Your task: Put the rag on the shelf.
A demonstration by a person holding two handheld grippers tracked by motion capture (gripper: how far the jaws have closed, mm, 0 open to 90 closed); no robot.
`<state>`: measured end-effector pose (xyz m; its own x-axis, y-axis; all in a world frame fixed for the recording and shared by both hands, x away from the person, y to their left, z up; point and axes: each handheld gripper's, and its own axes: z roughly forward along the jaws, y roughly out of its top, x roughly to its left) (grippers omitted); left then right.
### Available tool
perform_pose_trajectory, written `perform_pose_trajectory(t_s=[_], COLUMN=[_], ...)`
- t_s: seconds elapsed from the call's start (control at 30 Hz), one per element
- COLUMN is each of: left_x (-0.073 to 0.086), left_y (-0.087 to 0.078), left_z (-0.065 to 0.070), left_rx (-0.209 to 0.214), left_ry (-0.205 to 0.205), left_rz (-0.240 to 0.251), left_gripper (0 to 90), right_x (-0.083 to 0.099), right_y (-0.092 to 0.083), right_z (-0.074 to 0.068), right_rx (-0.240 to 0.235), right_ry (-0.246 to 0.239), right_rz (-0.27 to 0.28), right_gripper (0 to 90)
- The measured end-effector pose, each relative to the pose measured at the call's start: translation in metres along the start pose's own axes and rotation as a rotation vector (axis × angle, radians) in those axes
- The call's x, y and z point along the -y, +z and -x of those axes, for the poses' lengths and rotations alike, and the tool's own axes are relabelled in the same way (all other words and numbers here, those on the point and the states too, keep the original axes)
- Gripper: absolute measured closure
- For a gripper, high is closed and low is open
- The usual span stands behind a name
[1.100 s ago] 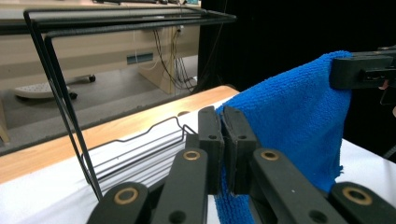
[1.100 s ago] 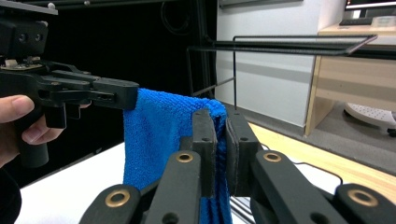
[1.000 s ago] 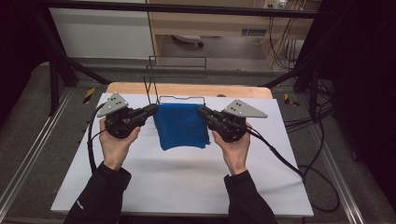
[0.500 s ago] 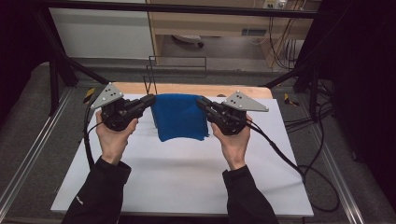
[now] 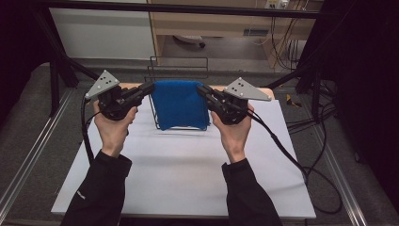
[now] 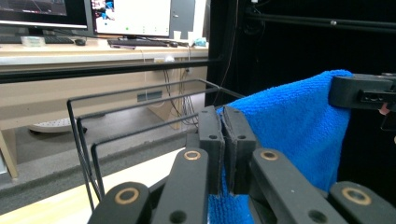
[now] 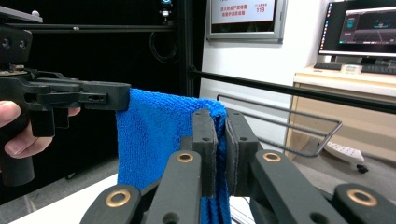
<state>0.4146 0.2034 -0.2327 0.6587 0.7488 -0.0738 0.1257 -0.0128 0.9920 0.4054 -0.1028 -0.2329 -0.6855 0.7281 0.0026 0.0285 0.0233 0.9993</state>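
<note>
- We hold a blue towel (image 5: pixel 180 103) up between our two claws, clear of the tabletop (image 5: pixel 188 165), its top edge stretched level from one hand to the other and the rest hanging down.
- The relation that matters: a black wire rack (image 5: pixel 179 75) stands at the far side of the tabletop, just behind the towel. The towel's long top edge runs parallel to the rack's rails, so the coming move looks like a carry forward and a lowering over a rail.
- Both hands sit about equally near the rack; neither leads.
- The left claw (image 5: pixel 147 88) is clamped on the towel's left top corner. In the left gripper view its jaws stand pressed together with blue cloth pinched between them (image 6: pixel 223 135).
- The right claw (image 5: pixel 203 90) is clamped on the right top corner. In the right gripper view its jaws likewise press together on a fold of cloth (image 7: pixel 219 135).
- From above, the towel's lower hem seems to hang in front of the rack's near rail; whether it touches the wire we cannot tell, since the cloth hides that spot.
- The left gripper view shows the rack's rails (image 6: pixel 140 100) beyond the towel, still bare of cloth.
</note>
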Motion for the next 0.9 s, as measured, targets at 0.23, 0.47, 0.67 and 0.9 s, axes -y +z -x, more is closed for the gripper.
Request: perform_pose_trajectory(t_s=[0.23, 0.47, 0.67, 0.9], left_x=[-0.011, -0.022, -0.033, -0.045], left_y=[0.002, 0.007, 0.010, 0.014], left_z=[-0.005, -0.010, -0.012, -0.015], left_rx=[-0.008, -0.019, -0.022, -0.025], left_ry=[0.001, -0.008, -0.002, -0.005], left_rz=[0.024, 0.048, 0.068, 0.100], left_gripper=[87.0, 87.0, 87.0, 87.0], right_x=[-0.010, -0.018, -0.028, -0.044], right_y=[0.006, 0.014, 0.018, 0.023], right_z=[0.001, 0.003, 0.007, 0.011], right_rx=[0.015, 0.028, 0.037, 0.051], right_ry=[-0.007, -0.013, -0.023, -0.038], right_rz=[0.019, 0.029, 0.042, 0.062], right_gripper=[84.7, 84.7, 84.7, 84.7])
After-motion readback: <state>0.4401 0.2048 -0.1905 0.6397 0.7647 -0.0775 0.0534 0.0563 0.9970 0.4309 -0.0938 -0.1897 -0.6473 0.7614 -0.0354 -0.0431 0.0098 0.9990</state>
